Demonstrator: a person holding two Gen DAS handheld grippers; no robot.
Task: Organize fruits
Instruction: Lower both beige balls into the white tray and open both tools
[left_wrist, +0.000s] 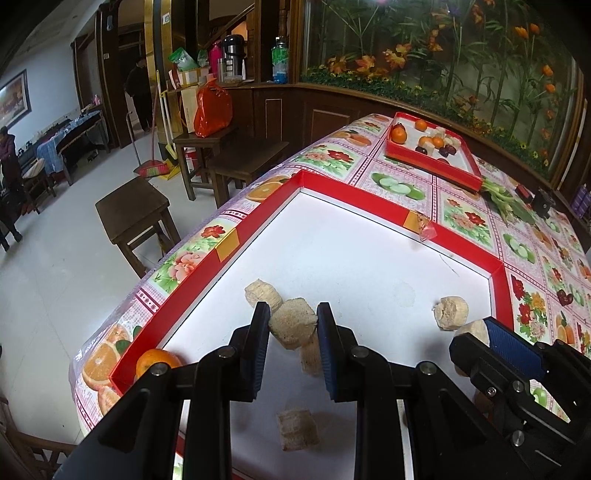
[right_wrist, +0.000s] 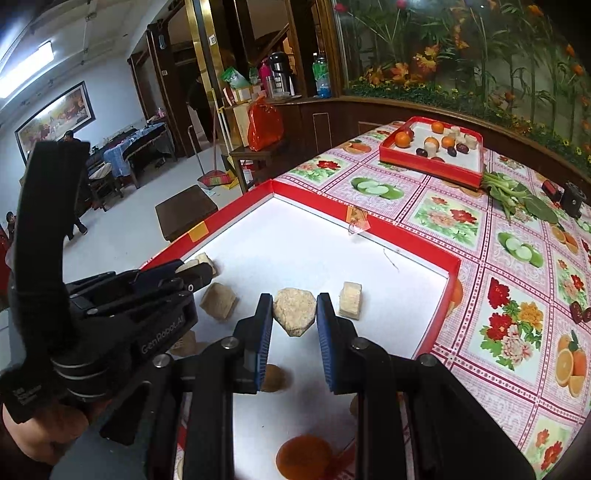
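Holding one beige chunk each: left gripper (left_wrist: 293, 328) pinches a cube-like piece (left_wrist: 293, 326), right gripper (right_wrist: 294, 314) clamps a rounder chunk (right_wrist: 294, 311), both carried over the near red tray (left_wrist: 207, 258). Loose chunks lie beside and beyond the fingertips. Far tray (right_wrist: 430, 170) with oranges sits ahead-right, well apart; right hand looks nearer, my guess.

Your near red-walled white tray (right_wrist: 413, 236) bare across its far half, beige fibrous chunks (right_wrist: 218, 300) crowding the near side, low walls all round.
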